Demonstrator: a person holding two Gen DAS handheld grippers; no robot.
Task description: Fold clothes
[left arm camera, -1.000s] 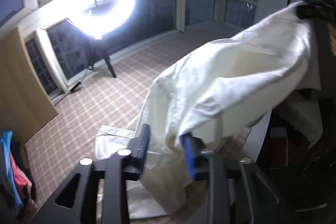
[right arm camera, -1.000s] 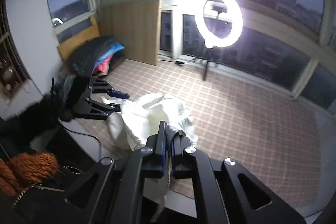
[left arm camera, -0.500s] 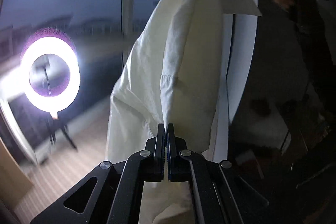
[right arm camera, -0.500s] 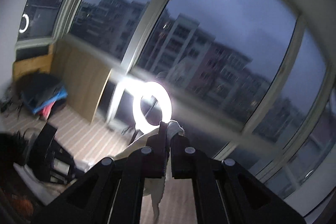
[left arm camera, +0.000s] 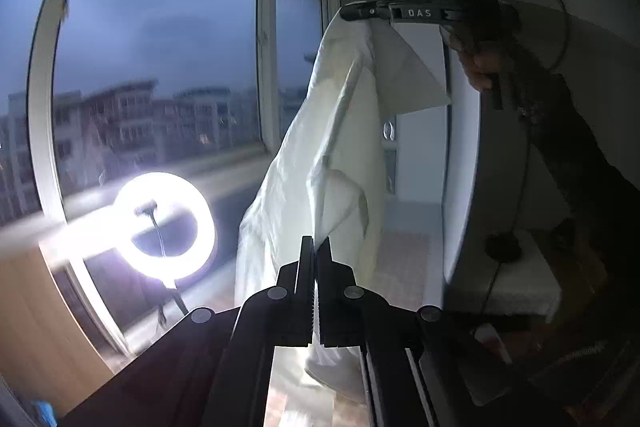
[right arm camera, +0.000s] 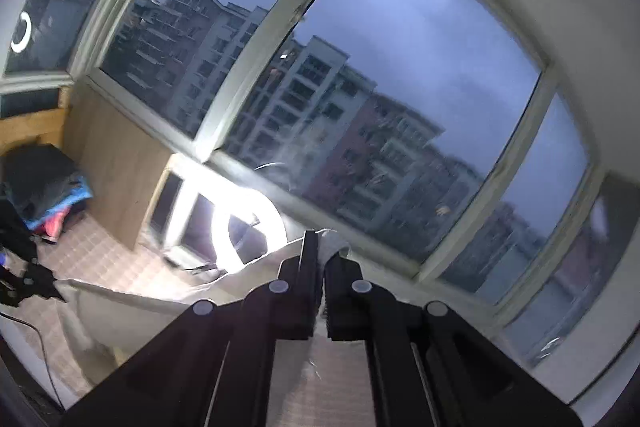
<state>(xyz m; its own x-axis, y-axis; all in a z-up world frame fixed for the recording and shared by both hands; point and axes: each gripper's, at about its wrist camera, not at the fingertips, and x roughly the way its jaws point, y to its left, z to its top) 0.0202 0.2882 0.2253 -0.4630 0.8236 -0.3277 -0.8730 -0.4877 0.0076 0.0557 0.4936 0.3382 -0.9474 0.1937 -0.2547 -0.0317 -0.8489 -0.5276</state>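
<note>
Garment (left arm camera: 340,131), white, hangs frame centre between left gripper (left arm camera: 316,247) and right gripper (left arm camera: 352,13), both clamped on it; ring light (left arm camera: 164,227) lower left.

Lit ring light (left arm camera: 166,227) on its stand stood left of the tongs, before tall windows (right arm camera: 360,75) showing apartment blocks (right arm camera: 320,131) under a dusk sky. A wooden panel (right arm camera: 116,163) leaned lower left, with a heap of dark, blue and pink clothes (right arm camera: 52,199) beside it. Checked floor (right arm camera: 96,247) below.
</note>
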